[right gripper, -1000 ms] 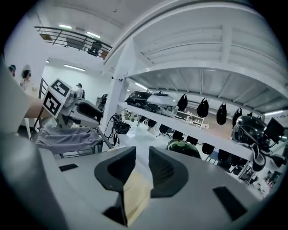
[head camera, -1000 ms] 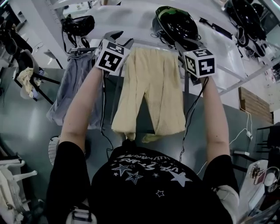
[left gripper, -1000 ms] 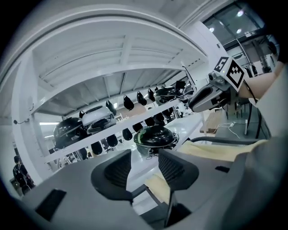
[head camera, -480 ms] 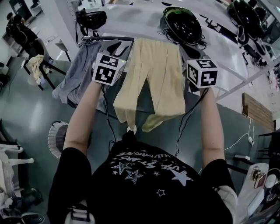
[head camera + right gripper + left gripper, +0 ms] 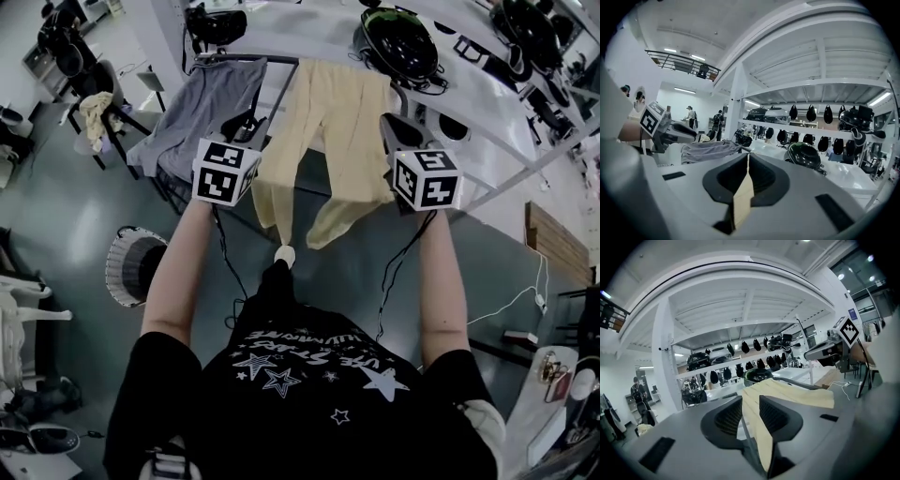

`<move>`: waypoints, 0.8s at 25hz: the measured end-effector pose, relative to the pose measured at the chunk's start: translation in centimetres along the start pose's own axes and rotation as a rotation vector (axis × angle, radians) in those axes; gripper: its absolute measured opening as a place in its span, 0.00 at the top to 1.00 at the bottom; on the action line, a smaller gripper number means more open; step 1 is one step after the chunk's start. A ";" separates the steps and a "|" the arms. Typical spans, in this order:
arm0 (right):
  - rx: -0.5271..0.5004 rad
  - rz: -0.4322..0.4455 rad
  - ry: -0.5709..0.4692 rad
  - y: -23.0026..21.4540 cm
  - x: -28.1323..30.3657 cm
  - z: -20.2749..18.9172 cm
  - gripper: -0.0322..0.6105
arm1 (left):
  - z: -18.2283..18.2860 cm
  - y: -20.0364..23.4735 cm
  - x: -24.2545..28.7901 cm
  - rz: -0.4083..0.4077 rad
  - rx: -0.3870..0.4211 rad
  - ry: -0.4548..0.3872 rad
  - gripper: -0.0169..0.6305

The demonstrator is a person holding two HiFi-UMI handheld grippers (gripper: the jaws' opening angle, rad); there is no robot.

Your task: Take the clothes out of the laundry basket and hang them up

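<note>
Pale yellow trousers (image 5: 337,122) hang over the dark rail (image 5: 278,58) of a drying rack, next to a grey garment (image 5: 202,112) on the same rail. My left gripper (image 5: 246,127) is at the trousers' left edge. Its jaws are closing, and a fold of the yellow cloth (image 5: 797,394) fills the gap in the left gripper (image 5: 750,401). My right gripper (image 5: 396,124) is at the right edge. In its own view the right gripper (image 5: 748,161) is shut on a thin strip of yellow cloth (image 5: 743,199). The round white laundry basket (image 5: 131,267) stands on the floor at the left.
A white table (image 5: 487,103) behind the rack carries a black helmet (image 5: 398,42) and cables. A chair with a light cloth (image 5: 94,112) stands at the far left. More helmets hang on shelves (image 5: 806,115) beyond, and people stand at the far left of the right gripper view.
Both grippers have come back from the rail, nearer to me, and now sit lower along the trousers' sides. The trouser legs have bunched up at the bottom.
</note>
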State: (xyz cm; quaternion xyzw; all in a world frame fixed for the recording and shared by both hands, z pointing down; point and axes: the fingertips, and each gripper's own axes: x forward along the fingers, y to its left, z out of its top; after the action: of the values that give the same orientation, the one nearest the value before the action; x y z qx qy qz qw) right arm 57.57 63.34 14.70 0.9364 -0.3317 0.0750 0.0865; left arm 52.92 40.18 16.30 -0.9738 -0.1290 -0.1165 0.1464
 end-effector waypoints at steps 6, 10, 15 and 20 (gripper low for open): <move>0.079 0.051 -0.018 3.3 -2.6 -3.8 0.93 | -5.1 -2.3 -4.4 0.024 -0.055 0.074 0.78; 0.110 0.065 -0.028 4.5 -3.9 -5.3 0.93 | -7.1 -3.9 -6.4 0.026 -0.077 0.096 0.78; 0.111 0.051 -0.027 5.5 -5.2 -6.2 0.94 | -7.9 -4.2 -7.7 0.025 -0.111 0.082 0.79; 0.133 0.027 -0.013 7.4 -6.2 -6.8 0.94 | -8.9 -4.8 -9.4 -0.012 -0.118 0.077 0.80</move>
State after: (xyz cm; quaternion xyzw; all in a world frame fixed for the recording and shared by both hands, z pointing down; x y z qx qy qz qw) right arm 47.56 62.85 20.93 0.9359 -0.3393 0.0922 0.0208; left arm 41.05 39.81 23.36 -0.9748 -0.1221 -0.1621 0.0931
